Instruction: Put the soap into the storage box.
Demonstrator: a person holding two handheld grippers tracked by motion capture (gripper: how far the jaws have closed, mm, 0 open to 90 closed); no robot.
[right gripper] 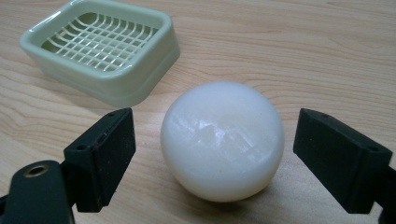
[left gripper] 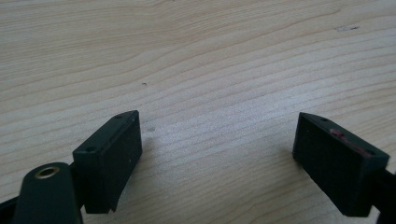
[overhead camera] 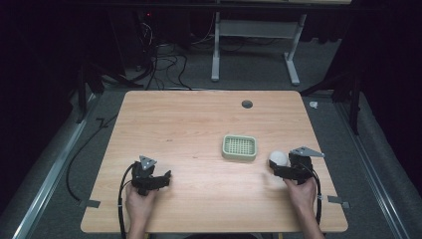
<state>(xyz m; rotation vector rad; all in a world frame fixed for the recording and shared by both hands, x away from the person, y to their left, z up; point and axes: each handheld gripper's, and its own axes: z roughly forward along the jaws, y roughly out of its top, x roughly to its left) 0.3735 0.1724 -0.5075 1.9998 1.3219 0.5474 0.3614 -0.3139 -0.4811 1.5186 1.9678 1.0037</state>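
A person sits at a light wooden desk (overhead camera: 199, 129) and holds a tool in each hand. The right tool (right gripper: 215, 154) has its two black jaws wide apart, one on each side of a white round soap ball (right gripper: 222, 140). The jaws do not touch the ball; there is a gap on both sides. The ball sits on the desk, near the right edge (it looks smooth and shiny).

Just past the ball is a pale green soap dish (right gripper: 105, 53) with a grid in the bottom. Nothing lies in the dish. In the high view the dish (overhead camera: 239, 147) is close to the ball (overhead camera: 278, 158), a little to its left and farther from the person. The ball and dish do not touch.

The left tool (overhead camera: 158, 180) is well apart from them, on the left side of the desk. Its jaws are also wide apart, with only bare wood between them (left gripper: 215, 154).

Far back on the desk is a small dark round hole (overhead camera: 247, 104). Behind the desk, black cables (overhead camera: 164, 62) lie on the grey floor, next to a white metal frame (overhead camera: 256, 47).
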